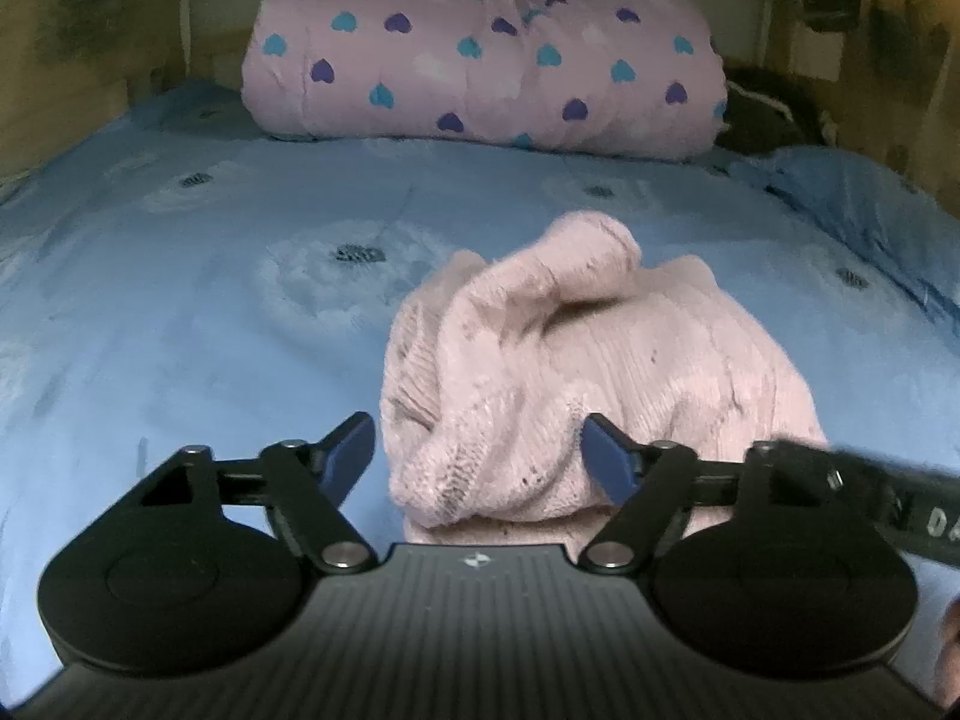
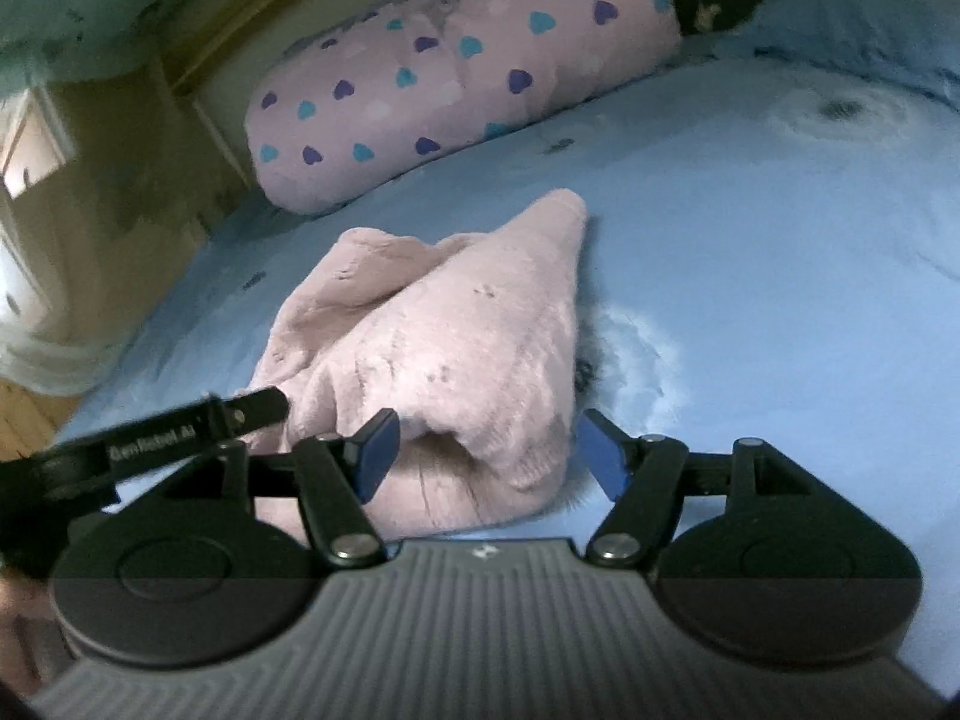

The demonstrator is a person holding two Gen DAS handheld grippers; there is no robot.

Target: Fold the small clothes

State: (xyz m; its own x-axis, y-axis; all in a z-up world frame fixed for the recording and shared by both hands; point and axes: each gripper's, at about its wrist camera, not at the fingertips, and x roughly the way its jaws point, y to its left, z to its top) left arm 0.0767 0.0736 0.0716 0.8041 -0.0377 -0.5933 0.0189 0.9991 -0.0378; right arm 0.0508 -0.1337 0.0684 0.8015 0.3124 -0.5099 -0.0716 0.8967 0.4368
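A crumpled pink knitted garment (image 1: 570,360) lies in a heap on the blue bedsheet (image 1: 180,330). My left gripper (image 1: 480,453) stands open at the heap's near edge, with a bunched knit fold between its blue pads; neither pad presses on it. In the right wrist view the same garment (image 2: 456,324) rises to a point, and my right gripper (image 2: 489,453) is open around its near hem. Its left pad (image 2: 378,450) sits against the knit and its right pad hangs over bare sheet. Each view shows the other gripper's black body at its edge.
A rolled pink duvet with blue and purple hearts (image 1: 480,54) lies across the head of the bed. A bunched blue cover (image 1: 870,210) and a dark object (image 1: 762,108) sit at the right. Wooden walls border the bed, and a floor edge (image 2: 24,414) shows at the left.
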